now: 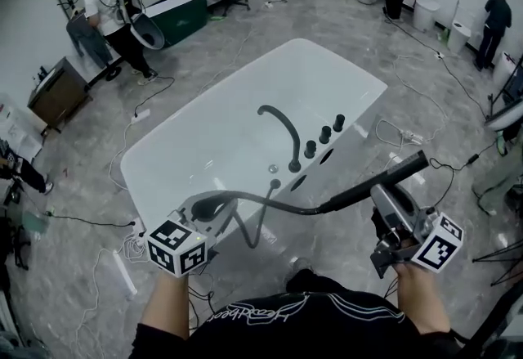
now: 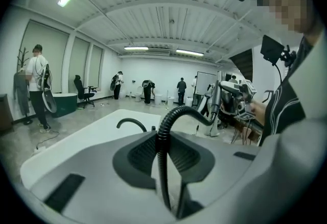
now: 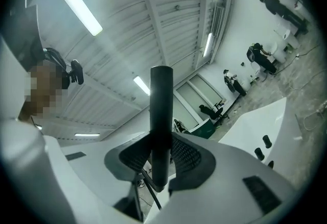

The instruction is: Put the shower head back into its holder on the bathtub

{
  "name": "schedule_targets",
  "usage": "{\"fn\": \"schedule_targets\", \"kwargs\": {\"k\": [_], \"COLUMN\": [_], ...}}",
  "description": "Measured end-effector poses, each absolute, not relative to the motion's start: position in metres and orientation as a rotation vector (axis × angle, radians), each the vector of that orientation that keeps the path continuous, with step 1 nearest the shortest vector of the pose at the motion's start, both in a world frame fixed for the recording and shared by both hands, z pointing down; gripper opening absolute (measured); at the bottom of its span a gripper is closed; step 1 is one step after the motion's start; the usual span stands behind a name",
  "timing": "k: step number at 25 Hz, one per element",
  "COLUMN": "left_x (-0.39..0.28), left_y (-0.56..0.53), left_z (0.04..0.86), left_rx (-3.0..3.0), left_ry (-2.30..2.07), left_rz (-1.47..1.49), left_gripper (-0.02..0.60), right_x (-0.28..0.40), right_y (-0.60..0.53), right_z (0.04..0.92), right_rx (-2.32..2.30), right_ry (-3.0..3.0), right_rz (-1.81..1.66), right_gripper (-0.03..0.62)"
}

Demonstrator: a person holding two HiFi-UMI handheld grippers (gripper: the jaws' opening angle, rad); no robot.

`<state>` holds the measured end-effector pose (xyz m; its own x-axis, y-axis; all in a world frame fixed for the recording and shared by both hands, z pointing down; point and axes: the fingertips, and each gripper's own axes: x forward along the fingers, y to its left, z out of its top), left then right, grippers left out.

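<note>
Shower head (image 1: 406,165): black wand, likely rigid, light, slick. Right gripper (image 3: 161,159) clamped mid-handle, the best hold. Hose (image 2: 164,136): corrugated, floppy, probably tugs; left gripper (image 2: 163,162) pinches it.

Bathtub (image 1: 245,116) basin open; spout (image 1: 286,127) and knobs (image 1: 325,134) crowd right rim (hose (image 1: 278,202) strung across near end).

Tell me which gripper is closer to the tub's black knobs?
Right: the right gripper holds the shower head near the knobs; the left gripper clamps the hose farther off.
</note>
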<state>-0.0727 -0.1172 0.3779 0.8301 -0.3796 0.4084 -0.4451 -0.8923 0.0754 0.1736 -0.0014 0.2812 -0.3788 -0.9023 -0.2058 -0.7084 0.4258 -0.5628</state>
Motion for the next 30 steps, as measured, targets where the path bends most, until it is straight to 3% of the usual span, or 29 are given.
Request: {"fn": "schedule_targets", "kwargs": {"k": [12, 30], "left_x": [-0.026, -0.013], "left_y": [-0.223, -0.246], "left_z": [0.295, 0.253], "left_rx": [2.972, 3.118], "left_ry": [-0.846, -1.047], "left_rz": [0.545, 0.430], "left_gripper": [0.063, 0.064], "right_x": [0.196, 0.198], "right_y": [-0.087, -0.100], "right_z": [0.245, 0.239], "right_rx": [-1.181, -1.043], "right_ry": [2.249, 2.290], "right_rz": [-0.459, -0.305], "right_gripper": [0.123, 0.123]}}
